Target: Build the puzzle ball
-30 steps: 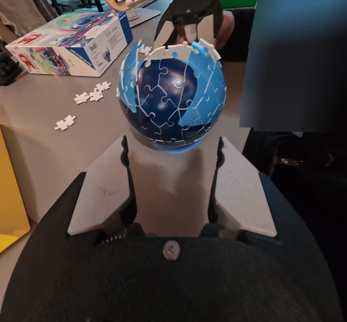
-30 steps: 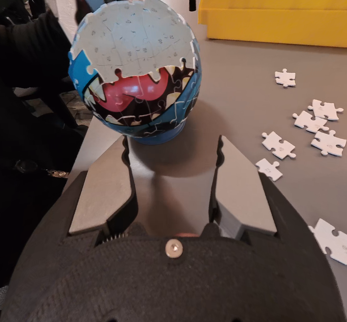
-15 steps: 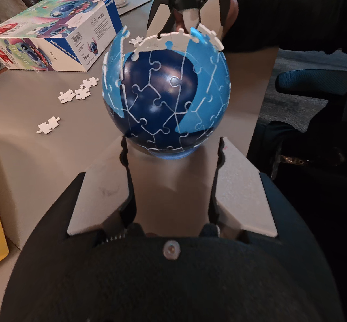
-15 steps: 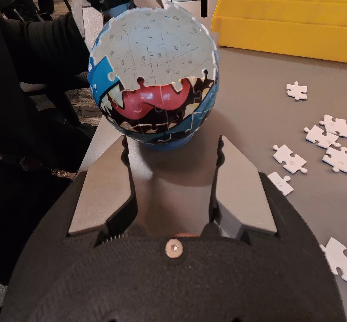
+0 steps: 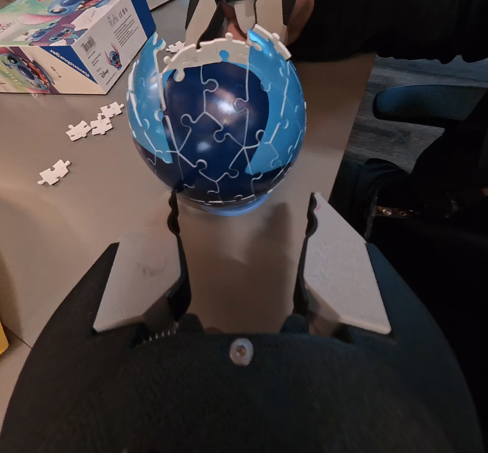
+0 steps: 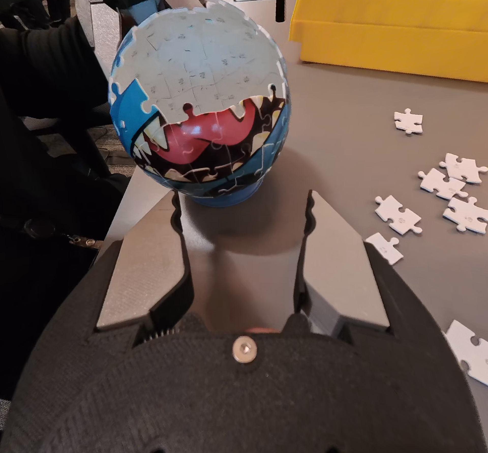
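The ball [image 5: 216,123] sits on a stand [image 5: 229,209] near the table [image 5: 105,229] edge, between the two grippers, the left gripper [image 5: 241,218] on one side and the right gripper [image 6: 241,215] on the opposite side. In the left wrist view, loose pieces [image 5: 92,125] lie left of the ball, with the box [image 5: 79,44] behind them. In the right wrist view, more pieces [image 6: 449,197] lie to the ball's right, and a bin [image 6: 396,22] stands behind them.

Glossy puzzle ball [image 5: 216,123] on a matt grey table [image 6: 356,112]; loose pieces [image 6: 398,214] look matt white.
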The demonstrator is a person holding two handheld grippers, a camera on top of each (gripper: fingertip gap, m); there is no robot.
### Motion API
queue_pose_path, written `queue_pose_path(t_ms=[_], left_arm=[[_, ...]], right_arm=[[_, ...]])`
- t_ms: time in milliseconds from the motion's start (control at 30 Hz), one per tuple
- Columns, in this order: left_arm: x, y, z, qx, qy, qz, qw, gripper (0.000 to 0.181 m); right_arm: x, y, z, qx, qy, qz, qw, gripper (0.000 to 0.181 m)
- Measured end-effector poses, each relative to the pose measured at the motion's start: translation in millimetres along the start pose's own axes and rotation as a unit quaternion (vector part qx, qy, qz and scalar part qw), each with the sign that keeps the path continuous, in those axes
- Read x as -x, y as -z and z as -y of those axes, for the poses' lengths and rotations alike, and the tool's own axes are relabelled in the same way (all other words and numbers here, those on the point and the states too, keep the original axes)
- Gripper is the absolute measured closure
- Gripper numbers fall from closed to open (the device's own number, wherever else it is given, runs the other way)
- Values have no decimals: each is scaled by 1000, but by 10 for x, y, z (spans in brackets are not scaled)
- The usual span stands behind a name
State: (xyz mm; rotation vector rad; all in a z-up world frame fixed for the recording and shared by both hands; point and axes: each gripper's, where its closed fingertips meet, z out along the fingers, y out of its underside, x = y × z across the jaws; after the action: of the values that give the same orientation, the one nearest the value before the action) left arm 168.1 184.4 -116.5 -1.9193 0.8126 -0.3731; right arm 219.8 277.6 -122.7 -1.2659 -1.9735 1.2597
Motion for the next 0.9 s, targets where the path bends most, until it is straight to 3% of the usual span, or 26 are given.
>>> queue_pose_path(t_ms=[300, 500, 767, 900], left_arm=[[-117, 61, 11, -1, 3, -26, 1000, 86], [-161, 95, 7, -4, 3, -40, 999, 92], [131, 53, -87, -4, 33, 16, 999, 91], [124, -17, -61, -8, 38, 9, 999, 91]], right_arm=[[-73, 190, 133, -39, 0, -15, 999, 91], [-52, 161, 85, -26, 6, -13, 1000, 91], [60, 111, 67, -20, 15, 11, 1000, 90], [94, 72, 48, -13, 19, 17, 1000, 89]])
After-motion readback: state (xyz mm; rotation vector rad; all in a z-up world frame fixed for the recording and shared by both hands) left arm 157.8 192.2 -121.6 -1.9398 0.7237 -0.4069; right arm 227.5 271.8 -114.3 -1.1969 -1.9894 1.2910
